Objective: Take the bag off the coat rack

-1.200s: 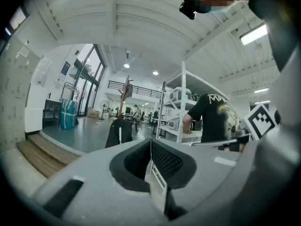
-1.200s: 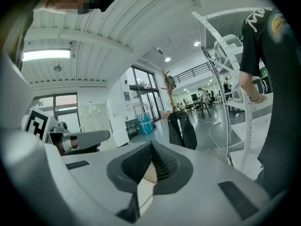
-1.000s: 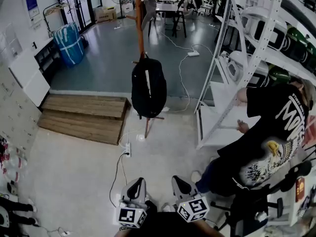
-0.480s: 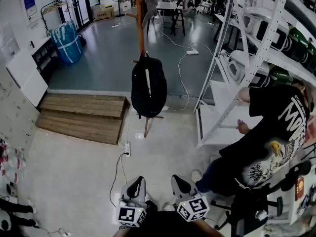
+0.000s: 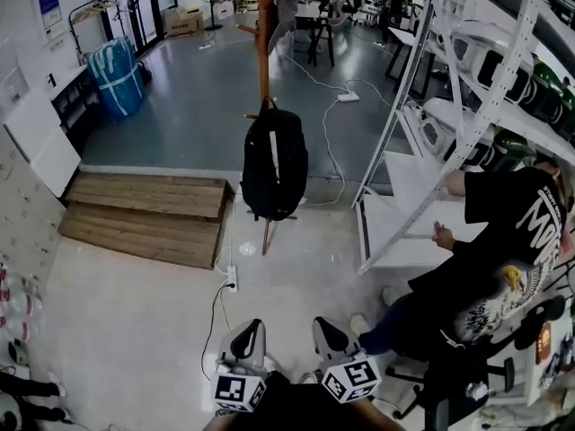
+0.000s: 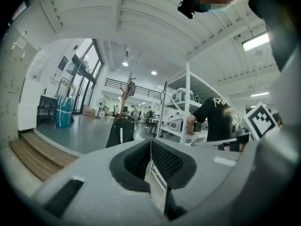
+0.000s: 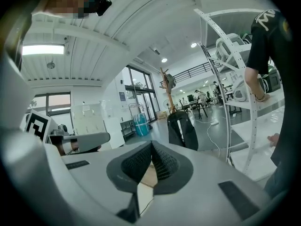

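Hanging on the coat rack, the bag is well apart from us; our left gripper and right gripper are pressed together, empty.

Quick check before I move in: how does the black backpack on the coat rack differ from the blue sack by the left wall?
The black backpack hangs from the wooden coat rack, clear of the floor; the blue sack stands on the floor. The backpack is black with one pale vertical stripe; the sack is blue with pale bands across it. Both are upright.
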The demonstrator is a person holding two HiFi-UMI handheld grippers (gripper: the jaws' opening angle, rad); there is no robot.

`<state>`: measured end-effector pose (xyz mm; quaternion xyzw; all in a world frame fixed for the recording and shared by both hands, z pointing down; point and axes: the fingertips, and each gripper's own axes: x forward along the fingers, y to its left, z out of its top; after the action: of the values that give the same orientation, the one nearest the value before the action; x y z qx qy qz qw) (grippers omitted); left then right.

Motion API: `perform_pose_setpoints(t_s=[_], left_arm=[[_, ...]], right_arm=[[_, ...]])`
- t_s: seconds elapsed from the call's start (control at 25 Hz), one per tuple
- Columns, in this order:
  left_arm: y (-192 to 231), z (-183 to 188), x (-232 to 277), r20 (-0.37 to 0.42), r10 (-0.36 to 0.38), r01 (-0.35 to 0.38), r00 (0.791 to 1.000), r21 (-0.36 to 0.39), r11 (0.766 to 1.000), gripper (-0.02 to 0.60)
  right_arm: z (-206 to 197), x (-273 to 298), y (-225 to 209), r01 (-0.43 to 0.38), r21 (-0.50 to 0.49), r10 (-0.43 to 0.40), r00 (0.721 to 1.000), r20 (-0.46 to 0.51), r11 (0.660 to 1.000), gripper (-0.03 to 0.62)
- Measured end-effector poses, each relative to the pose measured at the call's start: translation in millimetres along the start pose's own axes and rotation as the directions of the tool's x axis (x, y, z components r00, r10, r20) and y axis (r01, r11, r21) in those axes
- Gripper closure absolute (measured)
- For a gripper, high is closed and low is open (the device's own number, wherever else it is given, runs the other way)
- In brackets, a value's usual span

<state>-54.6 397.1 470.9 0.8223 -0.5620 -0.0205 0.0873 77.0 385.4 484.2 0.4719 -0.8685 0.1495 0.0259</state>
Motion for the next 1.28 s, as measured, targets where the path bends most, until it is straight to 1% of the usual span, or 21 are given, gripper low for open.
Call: perform_pose_setpoints(t_s=[0.2, 0.44, 0.64, 0.76, 1.0, 1.16, 1.28], left_arm=[[24.6, 2.9, 4.9, -0.010, -0.018, 0.018, 1.000, -0.028, 0.999, 0.561], [51.0, 6.6, 12.1, -0.009, -0.016, 0.016, 1.000, -0.035, 0.999, 0.561], [66.3, 1.6, 23.2, -0.017, -0.008, 0.007, 1.000, -0.047, 0.999, 0.561], [73.4, 1.0, 34.3, -0.022, 0.000, -0.001, 1.000, -0.048, 0.999, 0.561], [95.3, 0.9, 76.1, -0.016, 0.021, -0.021, 1.000, -0.021, 1.000, 0.561], [109.1, 11.6, 116.4, -0.008, 0.034, -0.034, 0.999, -0.027, 0.999, 0.561], [120.2, 14.8, 147.1, -0.001, 0.041, -0.041, 0.999, -0.013, 0.999, 0.561]], right_arm=[[-2.7, 24.5, 12.7, 0.016, -0.006, -0.016, 1.000, 0.006, 1.000, 0.582], [-1.7, 47.1, 20.8, 0.027, -0.013, -0.027, 1.000, -0.002, 1.000, 0.582], [-0.1, 65.3, 16.6, 0.034, -0.009, -0.034, 0.999, 0.002, 0.999, 0.582], [1.4, 81.3, 11.9, 0.024, -0.009, -0.024, 1.000, 0.002, 1.000, 0.582], [10.8, 128.1, -8.3, -0.009, -0.010, 0.009, 1.000, 0.003, 1.000, 0.582], [23.7, 163.6, -27.3, -0.029, -0.016, 0.029, 1.000, 0.008, 0.999, 0.582], [34.6, 189.0, -44.2, -0.041, -0.021, 0.042, 0.999, 0.010, 0.999, 0.582]])
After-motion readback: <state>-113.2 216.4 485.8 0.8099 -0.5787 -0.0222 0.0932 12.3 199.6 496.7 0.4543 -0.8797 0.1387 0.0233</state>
